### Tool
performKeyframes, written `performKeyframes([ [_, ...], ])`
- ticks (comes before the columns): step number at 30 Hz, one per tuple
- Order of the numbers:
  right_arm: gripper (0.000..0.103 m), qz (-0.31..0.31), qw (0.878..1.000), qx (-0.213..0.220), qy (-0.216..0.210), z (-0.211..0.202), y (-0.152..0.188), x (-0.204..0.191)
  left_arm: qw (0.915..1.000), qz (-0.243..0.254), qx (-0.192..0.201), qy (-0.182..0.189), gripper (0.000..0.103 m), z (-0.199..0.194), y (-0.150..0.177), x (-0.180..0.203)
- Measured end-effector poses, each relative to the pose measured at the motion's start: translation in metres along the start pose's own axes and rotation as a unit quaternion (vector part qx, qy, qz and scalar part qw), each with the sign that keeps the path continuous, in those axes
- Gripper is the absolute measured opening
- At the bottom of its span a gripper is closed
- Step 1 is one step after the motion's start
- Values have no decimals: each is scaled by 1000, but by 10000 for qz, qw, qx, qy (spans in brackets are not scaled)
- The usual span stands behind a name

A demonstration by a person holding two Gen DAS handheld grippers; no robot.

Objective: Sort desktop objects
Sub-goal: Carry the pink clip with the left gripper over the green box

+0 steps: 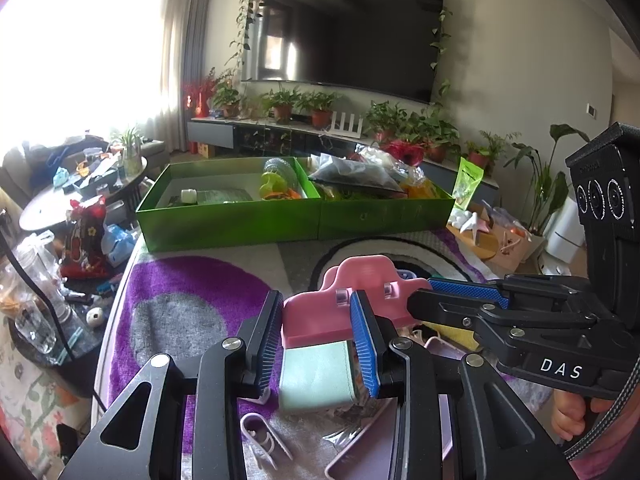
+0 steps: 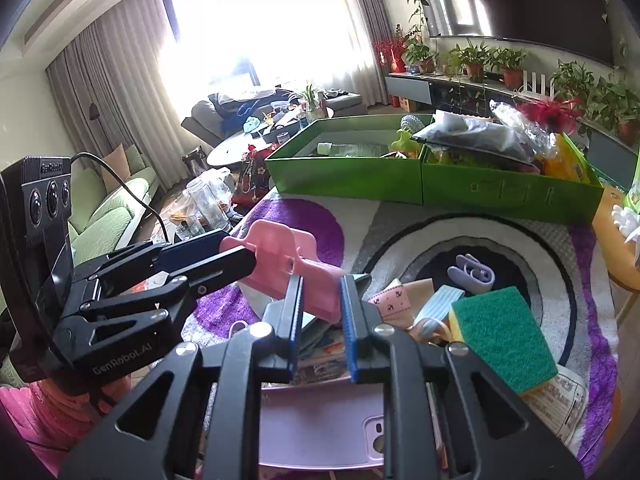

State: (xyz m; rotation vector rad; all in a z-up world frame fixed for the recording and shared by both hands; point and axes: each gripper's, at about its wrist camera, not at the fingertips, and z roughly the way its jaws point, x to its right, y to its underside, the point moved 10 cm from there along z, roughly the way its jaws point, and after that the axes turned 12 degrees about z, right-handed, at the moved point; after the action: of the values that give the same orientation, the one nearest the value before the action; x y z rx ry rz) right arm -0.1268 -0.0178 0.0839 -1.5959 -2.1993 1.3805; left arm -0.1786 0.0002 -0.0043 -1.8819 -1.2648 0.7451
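Note:
A pink plastic clip with a mint-green pad hanging under it is held up over the rug by both grippers. In the left wrist view my left gripper is shut on its near part, blue pads against both sides. My right gripper reaches in from the right and grips the clip's right end. In the right wrist view my right gripper is shut on the pink clip, and the left gripper holds its left end. Two green boxes stand side by side beyond, with items inside.
On the purple, grey and white rug lie a green-and-yellow sponge, a lilac phone case, a lilac clip, and fabric and paper pieces. A cluttered round table stands left of the green boxes.

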Motion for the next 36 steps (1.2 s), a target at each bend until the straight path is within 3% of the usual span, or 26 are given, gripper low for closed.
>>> performKeyframes([
  [24, 20, -249, 9997, 58, -16, 16, -42, -19, 9993, 46, 231, -278, 35, 3, -35, -36],
  [36, 20, -282, 9996, 25, -14, 37, -77, -18, 9992, 1, 268, -288, 35, 26, -59, -59],
])
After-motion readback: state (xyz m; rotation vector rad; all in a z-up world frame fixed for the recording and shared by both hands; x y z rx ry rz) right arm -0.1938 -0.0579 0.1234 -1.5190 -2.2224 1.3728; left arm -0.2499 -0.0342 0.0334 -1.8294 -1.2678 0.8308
